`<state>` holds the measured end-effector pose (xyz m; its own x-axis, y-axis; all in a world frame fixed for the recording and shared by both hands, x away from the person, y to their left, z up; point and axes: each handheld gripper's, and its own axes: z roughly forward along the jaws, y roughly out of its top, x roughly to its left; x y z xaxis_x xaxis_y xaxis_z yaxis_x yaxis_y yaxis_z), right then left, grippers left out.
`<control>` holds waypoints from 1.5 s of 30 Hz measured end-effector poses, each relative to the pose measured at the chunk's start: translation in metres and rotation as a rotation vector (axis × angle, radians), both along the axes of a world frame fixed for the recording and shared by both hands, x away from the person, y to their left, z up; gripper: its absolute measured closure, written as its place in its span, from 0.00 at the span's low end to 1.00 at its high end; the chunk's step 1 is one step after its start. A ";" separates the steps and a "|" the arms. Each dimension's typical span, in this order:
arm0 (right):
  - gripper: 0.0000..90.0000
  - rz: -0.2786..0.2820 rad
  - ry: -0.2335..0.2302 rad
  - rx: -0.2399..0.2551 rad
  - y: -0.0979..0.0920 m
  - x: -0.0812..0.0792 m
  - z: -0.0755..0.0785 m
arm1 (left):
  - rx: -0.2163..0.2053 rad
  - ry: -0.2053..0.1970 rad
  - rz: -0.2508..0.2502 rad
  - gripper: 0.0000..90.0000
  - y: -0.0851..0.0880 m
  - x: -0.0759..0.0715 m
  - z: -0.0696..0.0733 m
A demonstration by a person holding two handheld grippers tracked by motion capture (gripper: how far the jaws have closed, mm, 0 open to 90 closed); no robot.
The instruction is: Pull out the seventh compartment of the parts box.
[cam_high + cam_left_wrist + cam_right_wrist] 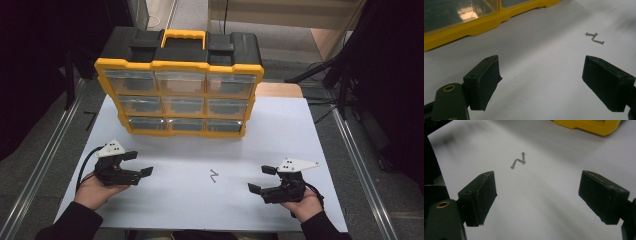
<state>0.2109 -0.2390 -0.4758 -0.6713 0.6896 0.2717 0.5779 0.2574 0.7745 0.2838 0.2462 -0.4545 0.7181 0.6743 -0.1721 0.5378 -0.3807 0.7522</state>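
We find three small screws [214,175] mid-table, touching, between the left tongs [141,163] and right tongs [261,179], both agape and empty. Light, stiff, slippery; pinch one across its shank.

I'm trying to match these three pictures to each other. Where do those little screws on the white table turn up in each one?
High view: the screws lie at centre, low on the white table, between the left gripper and right gripper.
Left gripper view: upper right.
Right gripper view: upper middle, slightly left.
Shared landmark: the yellow drawer organizer, beyond the screws in every view.
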 end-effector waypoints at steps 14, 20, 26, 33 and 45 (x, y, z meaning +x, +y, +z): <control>0.17 0.006 0.009 -0.010 0.001 0.001 -0.001 | -0.033 0.013 0.009 0.16 0.000 0.023 -0.001; 0.17 0.009 0.013 -0.008 0.002 0.001 -0.002 | -0.035 -0.007 -0.001 0.16 -0.005 0.030 0.005; 0.17 0.011 0.011 -0.005 0.002 0.001 -0.002 | -0.043 -0.003 -0.011 0.16 -0.008 0.040 0.008; 0.17 0.011 0.016 -0.008 0.002 0.001 -0.002 | -0.020 -0.025 -0.055 0.16 -0.017 0.050 0.015; 0.17 0.014 0.016 -0.018 0.002 0.001 -0.002 | -0.002 -0.018 -0.117 0.16 -0.021 0.065 0.014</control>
<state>0.2120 -0.2368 -0.4777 -0.6766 0.6849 0.2705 0.5865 0.2791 0.7603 0.3488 0.2249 -0.4407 0.7950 0.5852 -0.1597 0.4761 -0.4389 0.7620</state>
